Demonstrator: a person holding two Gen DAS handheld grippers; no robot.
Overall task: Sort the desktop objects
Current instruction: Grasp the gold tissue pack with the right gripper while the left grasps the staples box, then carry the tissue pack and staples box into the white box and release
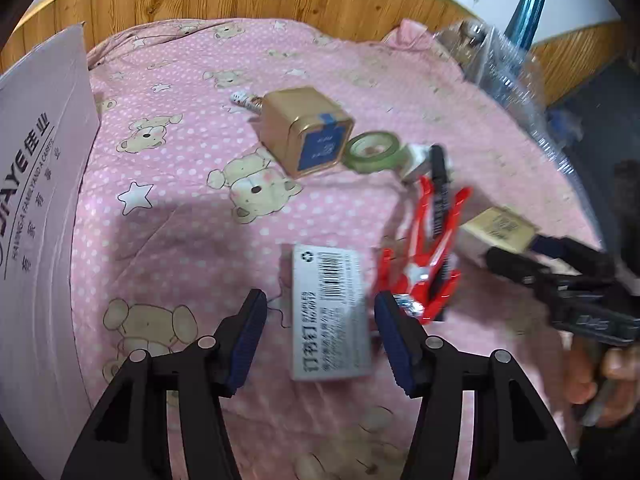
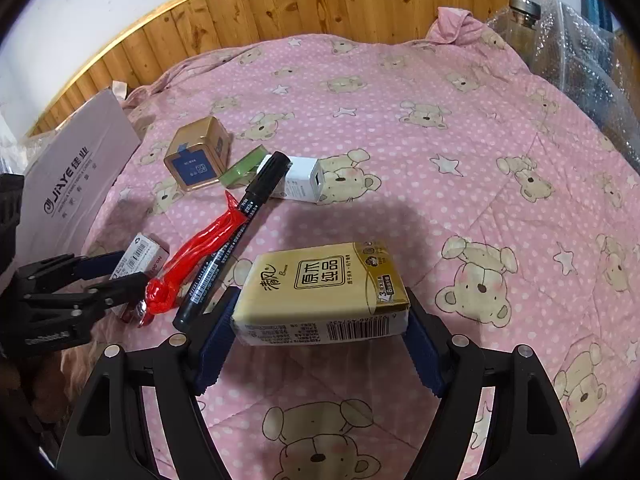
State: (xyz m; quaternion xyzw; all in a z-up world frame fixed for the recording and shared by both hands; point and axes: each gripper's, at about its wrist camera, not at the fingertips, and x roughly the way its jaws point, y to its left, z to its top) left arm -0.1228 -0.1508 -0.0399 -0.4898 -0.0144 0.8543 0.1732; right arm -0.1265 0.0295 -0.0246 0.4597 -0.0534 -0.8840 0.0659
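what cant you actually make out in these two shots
- Small patterned item: left wrist view, mostly hidden behind the gold tin.
- White charger: left wrist view, blurred, partly covered by the black marker.
- Staple box: right wrist view, partly blocked by the left gripper.

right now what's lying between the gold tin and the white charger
A green tape roll lies between the gold tin and the white charger, with the black marker's cap end resting by the charger. The right wrist view shows it best.
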